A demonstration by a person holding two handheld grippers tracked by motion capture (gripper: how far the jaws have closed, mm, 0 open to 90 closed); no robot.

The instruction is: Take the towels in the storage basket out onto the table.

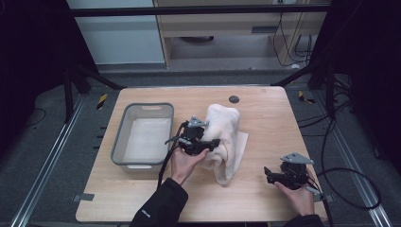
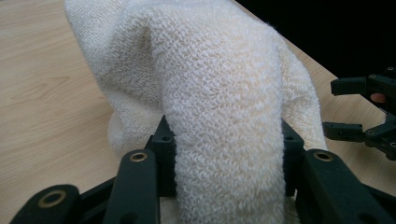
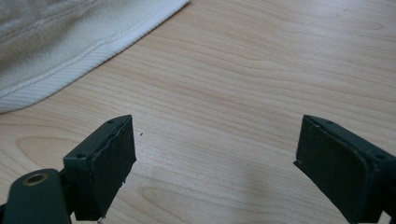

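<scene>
One grey plastic bin [image 1: 142, 137] sits at approx 9 o'clock on the bench [image 1: 265, 118]: rectangular, rounded corners, slotted handle cut-outs at each short end, pale smooth floor, nothing visible inside. The bench is light wood-grain laminate w/ one small dark round disc [image 1: 234, 99] at 12 o'clock near the far edge.

At centre, one cream terry towel [image 1: 224, 142], looped fluffy pile, bunched into a tall soft hump; one flat ribbed hem corner spreads on the bench toward 3 o'clock. The left claw [image 1: 210, 144] is clamped on a thick fold of it. In the left gripper view the fold [image 2: 224, 140] fills the gap betw. the two black jaws, pads pressing both sides, and the pad faces are hidden by cloth. The towel's underside and how many layers are pinched can't be made out.

At approx 4 o'clock, the right claw [image 1: 268, 174] stands wide open, low over bare wood, holding nothing; in the right gripper view its two matte black blocky pads [image 3: 109, 163] are well apart, towel hem [image 3: 70, 60] at 10 o'clock beyond them, cut off by the frame. Grey three-cornered plate on top of each gripper. Sleeves are dark, forearms cut off at bottom edge.

Count: 1 bin, 1 towel, 2 claws.
</scene>
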